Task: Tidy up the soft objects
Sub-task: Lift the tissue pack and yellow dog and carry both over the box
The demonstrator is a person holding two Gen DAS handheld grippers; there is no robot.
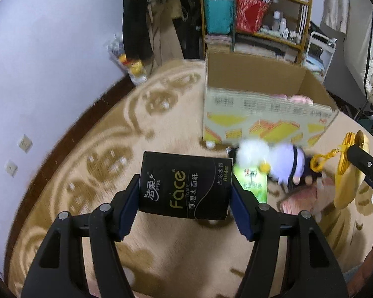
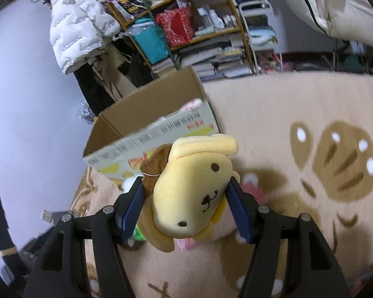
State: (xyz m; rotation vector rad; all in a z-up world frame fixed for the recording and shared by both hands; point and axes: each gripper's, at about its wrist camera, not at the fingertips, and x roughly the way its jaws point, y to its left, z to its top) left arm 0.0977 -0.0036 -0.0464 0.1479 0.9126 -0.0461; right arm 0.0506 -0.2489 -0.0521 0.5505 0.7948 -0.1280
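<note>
Left gripper clamped on black tissue pack, held above rug short of box. Right gripper clamped on yellow plush, likewise aloft near the box. Best carried clear over the near wall, one load at a time, lowered beside the pink item inside, then released. Counted: one box, one black pack, one green pack, one yellow plush, one purple plush; pink things on the rug too blurred to count.
</note>
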